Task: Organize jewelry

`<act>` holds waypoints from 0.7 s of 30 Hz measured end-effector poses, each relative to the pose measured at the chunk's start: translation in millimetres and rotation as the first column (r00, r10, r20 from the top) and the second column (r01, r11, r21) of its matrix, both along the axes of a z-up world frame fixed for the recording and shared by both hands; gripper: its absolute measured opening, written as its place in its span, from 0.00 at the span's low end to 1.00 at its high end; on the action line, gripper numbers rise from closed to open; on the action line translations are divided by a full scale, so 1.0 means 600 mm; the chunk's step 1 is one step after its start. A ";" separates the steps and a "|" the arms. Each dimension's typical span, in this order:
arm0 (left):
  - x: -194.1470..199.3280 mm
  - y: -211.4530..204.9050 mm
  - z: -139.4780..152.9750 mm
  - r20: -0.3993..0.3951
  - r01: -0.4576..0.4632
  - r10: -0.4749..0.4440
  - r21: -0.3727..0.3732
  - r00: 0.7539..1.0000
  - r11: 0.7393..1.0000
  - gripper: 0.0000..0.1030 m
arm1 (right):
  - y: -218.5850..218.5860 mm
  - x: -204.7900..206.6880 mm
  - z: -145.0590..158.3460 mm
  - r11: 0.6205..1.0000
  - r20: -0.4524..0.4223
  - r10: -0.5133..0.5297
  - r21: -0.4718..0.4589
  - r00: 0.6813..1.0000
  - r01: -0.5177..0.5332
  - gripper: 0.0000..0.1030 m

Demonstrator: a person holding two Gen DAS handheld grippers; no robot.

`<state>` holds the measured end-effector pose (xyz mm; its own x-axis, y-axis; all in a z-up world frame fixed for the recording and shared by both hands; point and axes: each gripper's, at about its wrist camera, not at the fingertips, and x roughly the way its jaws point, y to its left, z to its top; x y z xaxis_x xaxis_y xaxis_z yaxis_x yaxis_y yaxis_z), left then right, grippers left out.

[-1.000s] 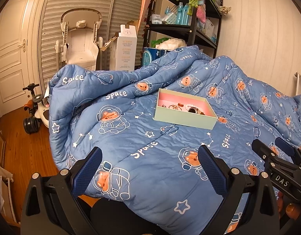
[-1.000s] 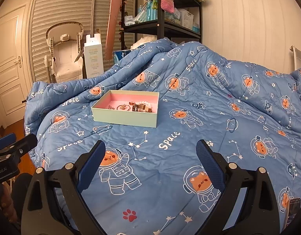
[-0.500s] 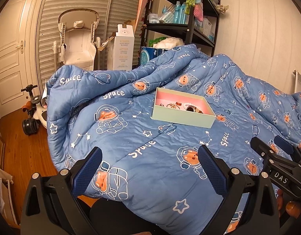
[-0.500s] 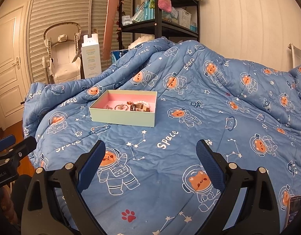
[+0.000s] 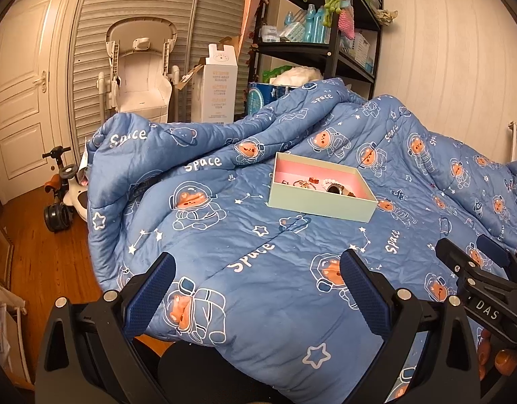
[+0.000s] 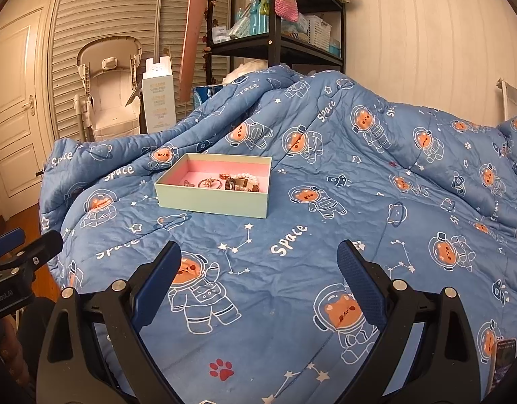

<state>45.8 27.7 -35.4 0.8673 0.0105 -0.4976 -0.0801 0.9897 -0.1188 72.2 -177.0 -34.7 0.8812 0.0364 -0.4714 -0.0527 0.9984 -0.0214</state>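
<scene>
While both tongs hung over the bed, nothing had been picked up yet. The left tongs (image 5: 256, 284) were spread wide, with only the blue space quilt (image 5: 225, 235) showing between the pads. The right tongs (image 6: 258, 269) were spread wide too and held nothing.

The jewelry box (image 6: 214, 198) sat on the quilt, a little above the middle of the frame in both views, well apart from both tongs. It was pale green outside and pink inside, with no lid on it. The jewelry (image 6: 230, 181) lay mixed in a small heap in the far part of the box. A pearl bracelet (image 6: 246, 179) could be made out, but the other bits were too small to name.

It looked like the very start of the job, the reaching step. Next, one of the tongs would need to go forward to the box, dip inside and close softly on one small piece.

Only the right view looked down into the box well enough to show the heap. Only the left view showed a toy scooter (image 5: 61, 195) on the wood floor at the left edge.
</scene>
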 end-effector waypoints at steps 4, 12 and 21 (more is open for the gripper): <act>-0.001 0.006 -0.001 0.008 -0.020 0.020 -0.005 1.000 1.000 0.93 | 0.002 -0.001 -0.001 1.000 -0.001 0.002 -0.004 1.000 -0.002 0.90; 0.002 0.006 -0.002 -0.010 -0.017 0.017 -0.008 1.000 1.000 0.93 | 0.004 -0.002 -0.002 1.000 -0.004 0.011 -0.005 1.000 -0.011 0.90; 0.003 0.007 -0.003 -0.016 -0.020 0.020 -0.006 1.000 1.000 0.93 | 0.004 0.001 -0.004 1.000 -0.010 0.013 -0.008 1.000 -0.013 0.90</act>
